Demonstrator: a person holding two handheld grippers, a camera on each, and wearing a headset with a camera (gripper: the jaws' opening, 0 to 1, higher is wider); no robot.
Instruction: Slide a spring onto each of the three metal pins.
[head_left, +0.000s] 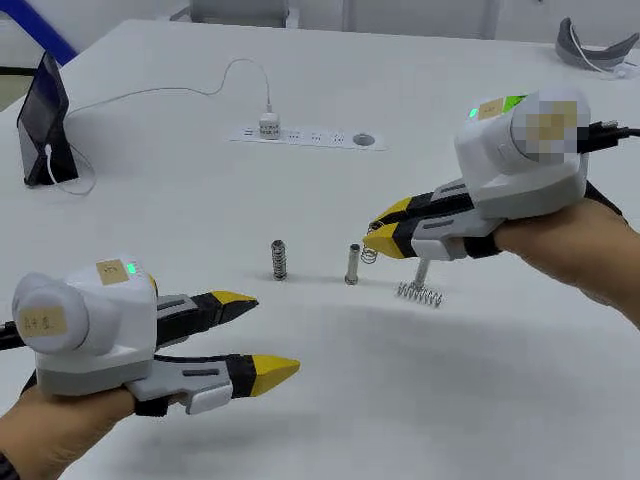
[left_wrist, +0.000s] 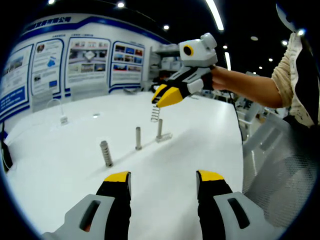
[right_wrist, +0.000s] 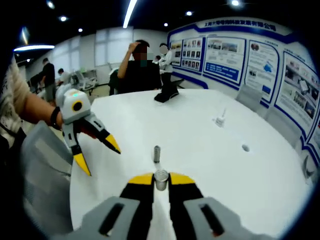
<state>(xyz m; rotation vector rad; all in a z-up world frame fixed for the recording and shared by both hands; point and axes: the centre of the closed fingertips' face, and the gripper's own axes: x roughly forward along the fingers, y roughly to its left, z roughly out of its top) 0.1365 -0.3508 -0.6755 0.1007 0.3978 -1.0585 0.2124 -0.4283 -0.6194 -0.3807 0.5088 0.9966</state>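
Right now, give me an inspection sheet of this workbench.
Surface: white table.
Job's things: left pin wears a spring; middle pin and right pin are bare; loose spring lies at the right pin's base.
Clutter: tablet on a stand.
Grippers: left gripper open, apart from the pins; right gripper shut on held spring, by the middle pin.
Cables: white cable from power strip toward the tablet.
Surroundings: wall posters; people.

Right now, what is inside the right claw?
A small spring, pinched in the right claw. The right gripper view shows its round open end; the coils behind it are hidden there.
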